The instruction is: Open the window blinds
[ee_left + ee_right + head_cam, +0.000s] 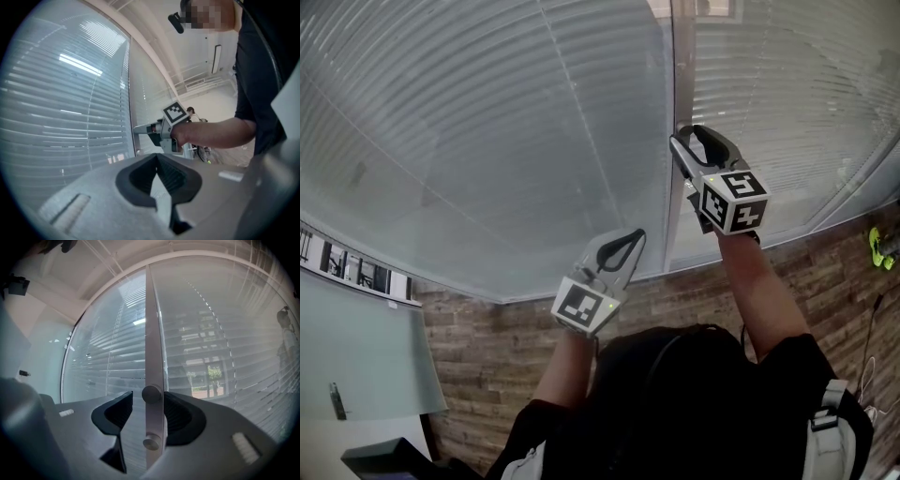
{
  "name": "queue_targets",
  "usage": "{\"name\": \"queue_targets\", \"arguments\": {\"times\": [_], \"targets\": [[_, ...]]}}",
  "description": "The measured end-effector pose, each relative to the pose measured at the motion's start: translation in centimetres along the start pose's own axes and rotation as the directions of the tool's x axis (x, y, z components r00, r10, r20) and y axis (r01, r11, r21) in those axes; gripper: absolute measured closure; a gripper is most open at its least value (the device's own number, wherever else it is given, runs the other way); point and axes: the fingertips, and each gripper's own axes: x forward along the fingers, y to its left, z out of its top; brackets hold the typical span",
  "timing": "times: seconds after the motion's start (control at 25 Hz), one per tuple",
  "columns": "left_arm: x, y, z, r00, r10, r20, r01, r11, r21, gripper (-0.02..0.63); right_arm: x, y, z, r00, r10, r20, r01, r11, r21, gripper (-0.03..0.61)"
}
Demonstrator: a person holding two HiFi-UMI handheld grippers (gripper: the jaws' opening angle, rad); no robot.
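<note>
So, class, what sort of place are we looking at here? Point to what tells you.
Probably an office or meeting room: white horizontal slatted blinds in wide panels, a grey vertical metal post with round knobs between them, and a brown wood-plank floor.

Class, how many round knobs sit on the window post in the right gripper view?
2: upper knob at the right gripper tips; lower knob just beneath; others may be hidden.

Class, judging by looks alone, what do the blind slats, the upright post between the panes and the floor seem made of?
Blind slats: thin, pale, slight sheen; probably painted aluminium or plastic.
Upright post: smooth satin grey; likely metal.
Floor: staggered brown planks with grain; wood or laminate.
</note>
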Motion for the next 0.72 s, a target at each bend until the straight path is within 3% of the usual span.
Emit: {"name": "queue_targets", "arguments": {"times": [0.28,0.44,0.52,0.64,0.72], "targets": [[0.4,-0.4,0.1,1.0,-0.009,0.023,0.009,1.0,0.009,0.609,-0.7,0.0,-0.1,1.0,-0.007,-0.016,0.005,0.984,-0.179,0.325],[0.7,-0.5,0.1,1.0,-0.016,0.024,0.016,1.0,0.002,0.609,-0.8,0.5,0.6,0.999,-0.012,-0.041,-0.004,0.928,-0.374,0.322],[0.7,-0.6,0.2,1.0,-0.023,0.004,0.023,1.0,-0.001,0.609,-0.7,0.7,1.0,0.998,-0.03,-0.06,-0.005,0.861,-0.508,0.322],[0.8,-0.8,0.4,1.0,-0.029,-0.008,0.029,1.0,-0.005,0.61,-0.8,0.8,1.6,0.992,-0.092,-0.088,0.001,0.695,-0.719,0.324],[0.9,-0.7,0.4,1.0,-0.026,-0.007,0.026,1.0,-0.006,0.609,-0.7,1.0,1.6,0.989,-0.108,-0.1,-0.016,0.598,-0.802,0.324]]}}
